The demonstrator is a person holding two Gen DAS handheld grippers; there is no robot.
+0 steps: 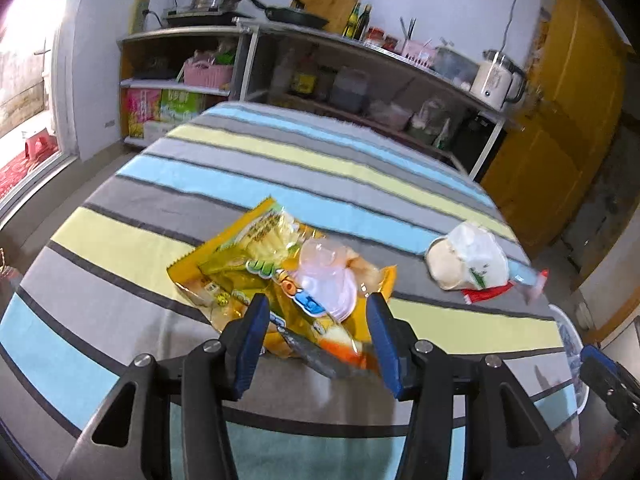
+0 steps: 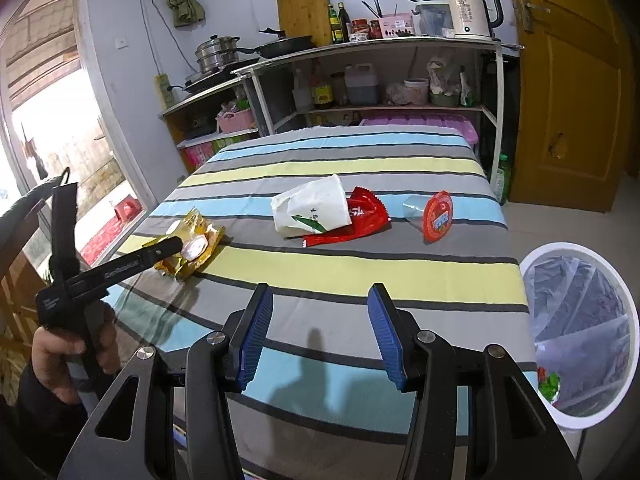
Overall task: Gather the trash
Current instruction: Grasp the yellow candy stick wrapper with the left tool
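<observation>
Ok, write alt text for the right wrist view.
An open right gripper hovers over a striped tablecloth strewn with wrappers: yellow snack bag, white paper cup, red wrapper. The left gripper reaches the yellow bag; a lined white bin stands right.

Hidden or cut off: near end of yellow wrapper [image 1: 256, 264] behind left gripper [image 1: 316, 308] pads; bin [image 2: 580, 332] clipped by frame edge right of right gripper [image 2: 320, 300]; shelf jars [image 1: 352, 84] beyond, motion-blurred.
</observation>
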